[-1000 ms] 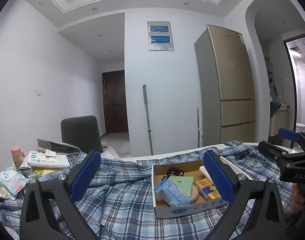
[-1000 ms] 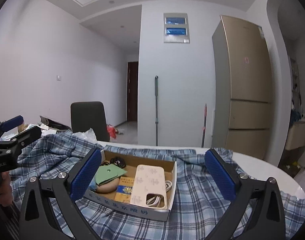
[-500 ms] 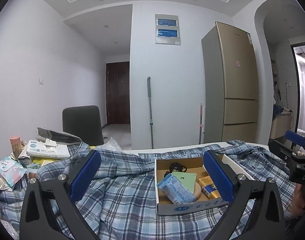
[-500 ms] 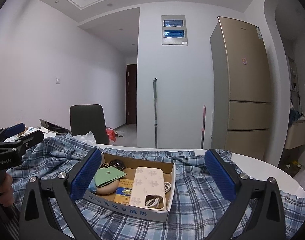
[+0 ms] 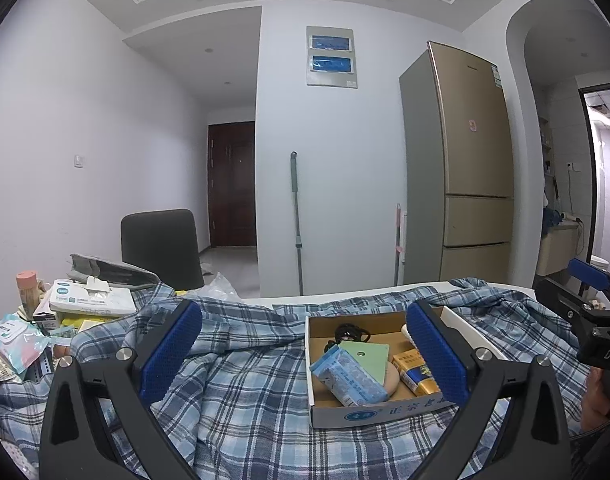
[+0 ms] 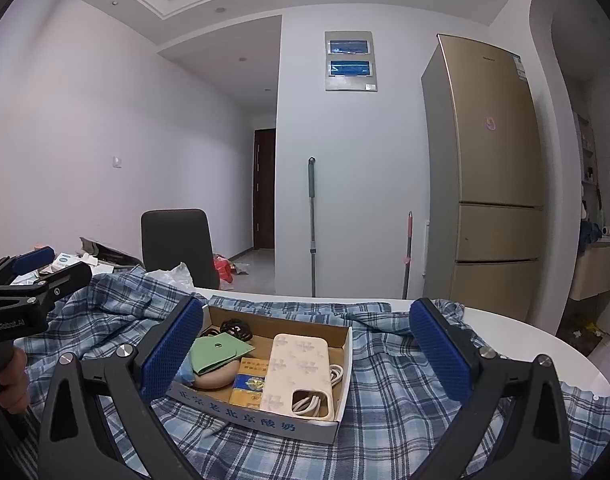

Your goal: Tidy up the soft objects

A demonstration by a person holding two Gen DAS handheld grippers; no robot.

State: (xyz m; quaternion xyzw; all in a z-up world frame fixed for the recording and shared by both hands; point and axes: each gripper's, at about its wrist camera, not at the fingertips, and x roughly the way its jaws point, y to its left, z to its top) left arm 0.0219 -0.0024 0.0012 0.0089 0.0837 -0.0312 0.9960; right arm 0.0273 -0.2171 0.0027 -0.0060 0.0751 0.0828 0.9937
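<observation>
Both tongs gape; box (image 6: pixel 265 416) on shirt (image 5: pixel 241 392).

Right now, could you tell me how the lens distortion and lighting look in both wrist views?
Left wrist: strong fisheye bending of the fridge, dark vignette in the corners, soft even light, box sharp. Right wrist: the same curvature and vignette, no glare on the phone case.

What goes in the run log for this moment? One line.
left gripper: open, empty | right gripper: open, empty | cardboard box: on plaid shirt
</observation>
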